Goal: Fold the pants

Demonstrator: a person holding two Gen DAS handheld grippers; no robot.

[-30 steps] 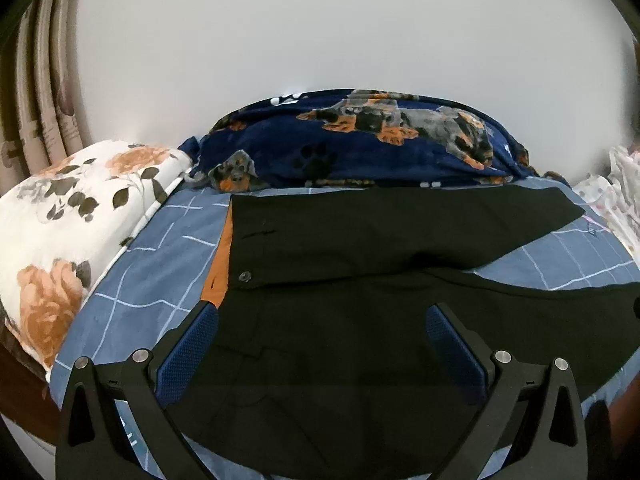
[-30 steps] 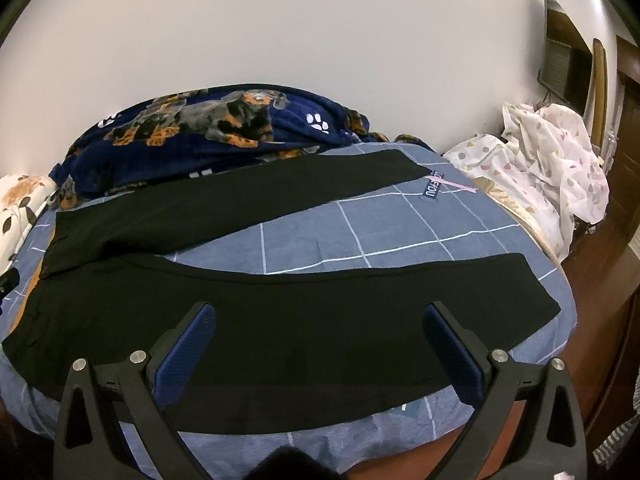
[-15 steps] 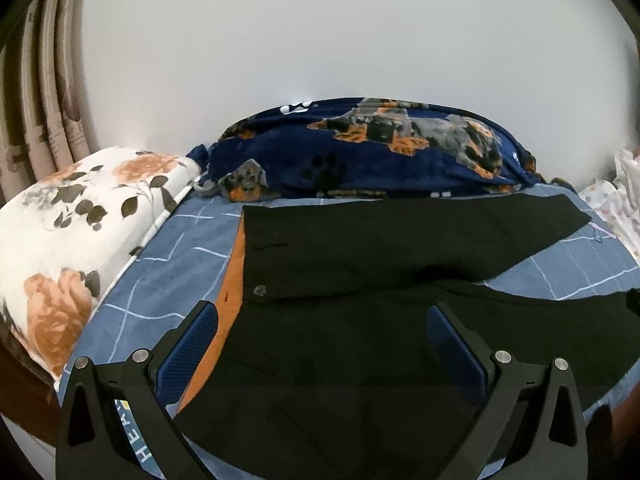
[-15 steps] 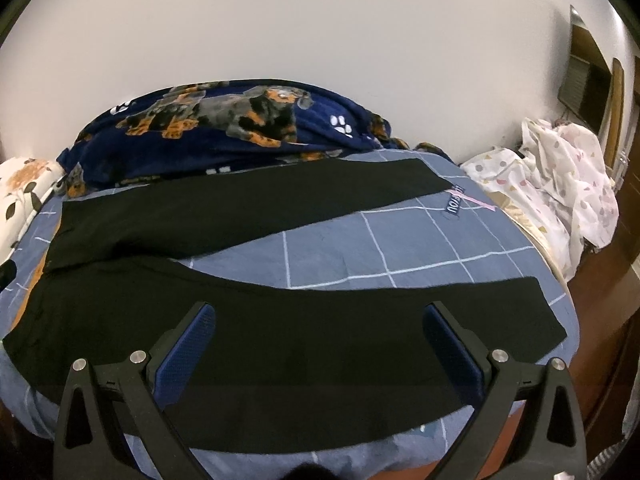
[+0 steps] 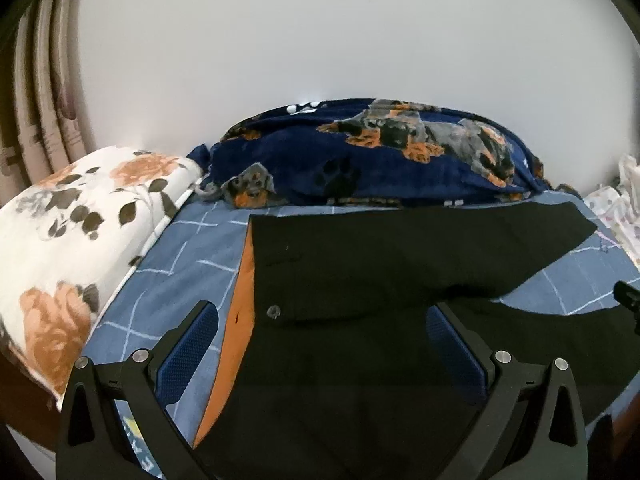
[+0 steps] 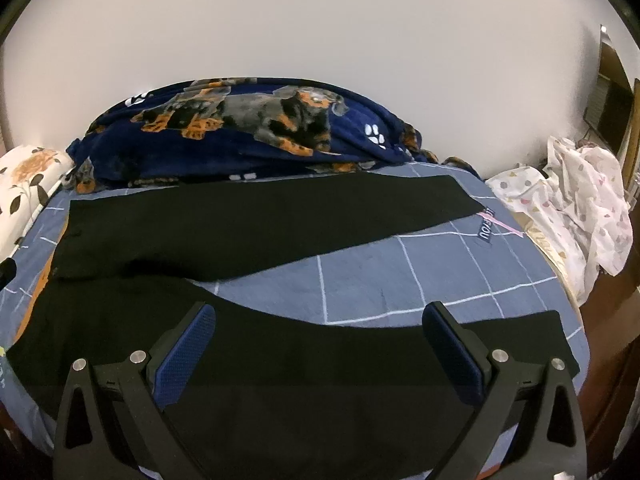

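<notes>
Plain white wall backs a bed covered in a blue sheet with a white grid, and the black pants lie spread flat across it, waistband toward the left, the two legs running apart to the right with a wedge of sheet showing between them. A navy blanket printed with dogs is heaped along the wall just behind the far leg. Only the left wrist view shows the waist closely: a small button, a strip of orange lining along the waist edge, a large floral pillow at the left of the bed and a curtain behind it. Only the right wrist view shows both leg ends, a small label on the sheet by the far cuff, a crumpled white patterned cloth at the right edge of the bed and a dark wooden frame beyond it. The left gripper hangs over the waist with its blue pads spread wide, nothing between them. The right gripper hovers over the near leg, equally wide apart and empty; whether either touches the fabric cannot be told.
</notes>
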